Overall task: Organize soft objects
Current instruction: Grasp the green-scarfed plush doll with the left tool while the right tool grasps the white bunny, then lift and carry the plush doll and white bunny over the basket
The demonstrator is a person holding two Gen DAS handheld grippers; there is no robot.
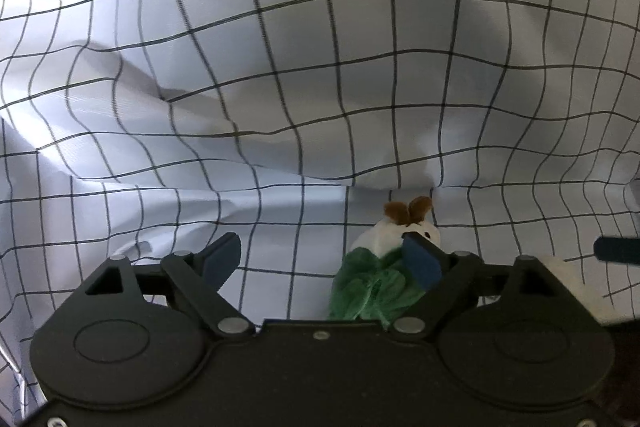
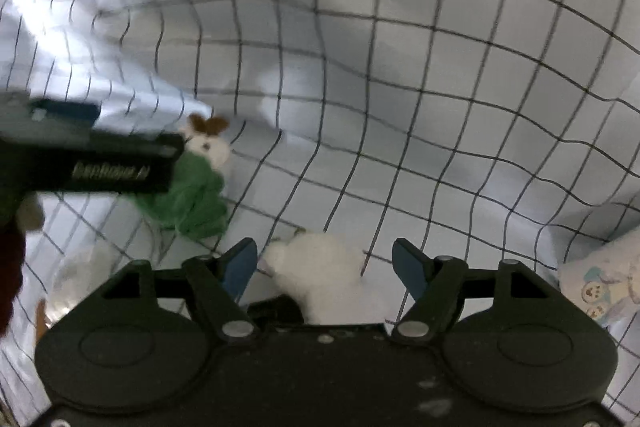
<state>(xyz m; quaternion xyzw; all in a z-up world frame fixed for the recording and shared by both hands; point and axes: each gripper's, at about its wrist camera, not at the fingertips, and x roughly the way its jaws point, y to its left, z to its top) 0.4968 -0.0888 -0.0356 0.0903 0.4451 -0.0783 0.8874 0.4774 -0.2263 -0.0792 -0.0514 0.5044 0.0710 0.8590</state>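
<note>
While both views look into a sagging white cloth [image 1: 280,67] with a thin black grid, only the right wrist view shows a fluffy white toy [image 2: 324,275].
Left gripper [image 1: 324,263] jaws apart, a green-bodied, brown-eared plush [image 1: 372,283] against its right finger; right gripper [image 2: 324,267] jaws apart around the fluffy toy, not pressing it.

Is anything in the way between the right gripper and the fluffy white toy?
No, nothing visible blocks it. The white plush toy lies on the checked cloth right between the open fingers of the right hand-held gripper. The green-dressed bunny toy sits off to the side.
</note>
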